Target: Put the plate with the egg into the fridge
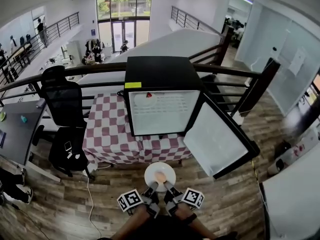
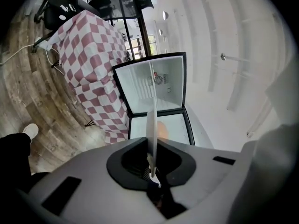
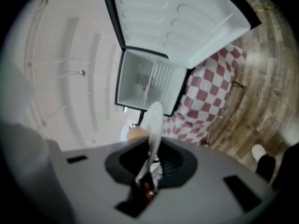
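Note:
A white plate point(image 1: 160, 176) with a pale brown egg point(image 1: 160, 177) on it hangs level above the wooden floor, in front of the fridge. My left gripper point(image 1: 151, 192) and right gripper point(image 1: 170, 190) are both shut on its near rim, side by side. In the left gripper view the plate point(image 2: 152, 122) runs edge-on out of my left gripper point(image 2: 153, 174), with the egg point(image 2: 161, 129) behind it. In the right gripper view the plate point(image 3: 153, 125) stands in my right gripper point(image 3: 146, 181), the egg point(image 3: 135, 133) to its left. The black fridge point(image 1: 159, 74) stands open on the checkered table point(image 1: 107, 134).
The fridge door point(image 1: 217, 139) swings out to the right, close to the plate. A black office chair point(image 1: 62, 104) and a grey desk point(image 1: 17, 129) stand at the left. A white cable point(image 1: 90, 194) trails over the floor. A white counter point(image 1: 292, 199) is at the right.

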A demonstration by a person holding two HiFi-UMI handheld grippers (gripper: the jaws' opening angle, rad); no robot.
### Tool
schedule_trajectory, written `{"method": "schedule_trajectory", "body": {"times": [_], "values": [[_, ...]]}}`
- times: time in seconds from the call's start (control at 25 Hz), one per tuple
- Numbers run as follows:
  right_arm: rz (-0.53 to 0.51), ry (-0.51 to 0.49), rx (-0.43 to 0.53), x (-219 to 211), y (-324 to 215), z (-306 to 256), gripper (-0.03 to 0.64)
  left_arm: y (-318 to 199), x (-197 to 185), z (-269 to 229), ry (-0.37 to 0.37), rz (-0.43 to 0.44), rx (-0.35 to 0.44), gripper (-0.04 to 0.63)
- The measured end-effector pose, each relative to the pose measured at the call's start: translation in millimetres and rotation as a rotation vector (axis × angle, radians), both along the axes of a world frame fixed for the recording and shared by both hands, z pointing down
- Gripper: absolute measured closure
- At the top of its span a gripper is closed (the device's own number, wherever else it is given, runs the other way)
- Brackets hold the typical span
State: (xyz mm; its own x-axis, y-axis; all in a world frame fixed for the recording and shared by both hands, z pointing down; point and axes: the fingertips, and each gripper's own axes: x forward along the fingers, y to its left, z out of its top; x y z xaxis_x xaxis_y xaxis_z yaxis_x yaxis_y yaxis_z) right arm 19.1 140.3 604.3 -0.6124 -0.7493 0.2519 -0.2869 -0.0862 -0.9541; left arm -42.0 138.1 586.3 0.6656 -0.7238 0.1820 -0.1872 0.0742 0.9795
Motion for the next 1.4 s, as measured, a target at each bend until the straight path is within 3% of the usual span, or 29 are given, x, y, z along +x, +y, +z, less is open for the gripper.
{"method": "schedule_trajectory", "body": {"times": [0.12, 0.24, 0.4, 0.76, 1.0, 1.16, 1.4], "values": [[-0.001, -0.006, 0.029, -14.9, -17.4, 1.6, 0.568, -14.7, -14.5, 3.2, 0.021, -0.010, -0.015, 0.557], [0.007, 0.021, -0.026, -15.4, -26.6, 2.1, 0.568, -27.3, -15.7, 6.2, 0.043, -0.013, -0.041, 0.557], [0.006, 0.014, -0.032, -13.4, -48.6, 3.2, 0.568, -48.7, -12.7, 9.5, 0.041, 0.000, -0.053, 0.557], [-0.058, -0.028, 0.030, -7.5, -142.5, 0.5, 0.568, -134.7, -3.8, 7.1, 0.003, -0.045, -0.009, 0.557], [-0.145, 0.018, 0.076, -3.3, -212.3, 5.9, 0.568, -201.0, 1.2, 14.5, -0.035, -0.083, 0.027, 0.557], [-0.149, -0.050, 0.038, -2.8, -243.5, 12.2, 0.568, -231.1, 4.0, 13.9, -0.048, -0.103, 0.047, 0.557], [-0.219, -0.002, 0.061, -3.1, -266.2, 24.0, 0.567, -250.5, 5.3, 30.8, -0.081, -0.153, 0.028, 0.557]]}}
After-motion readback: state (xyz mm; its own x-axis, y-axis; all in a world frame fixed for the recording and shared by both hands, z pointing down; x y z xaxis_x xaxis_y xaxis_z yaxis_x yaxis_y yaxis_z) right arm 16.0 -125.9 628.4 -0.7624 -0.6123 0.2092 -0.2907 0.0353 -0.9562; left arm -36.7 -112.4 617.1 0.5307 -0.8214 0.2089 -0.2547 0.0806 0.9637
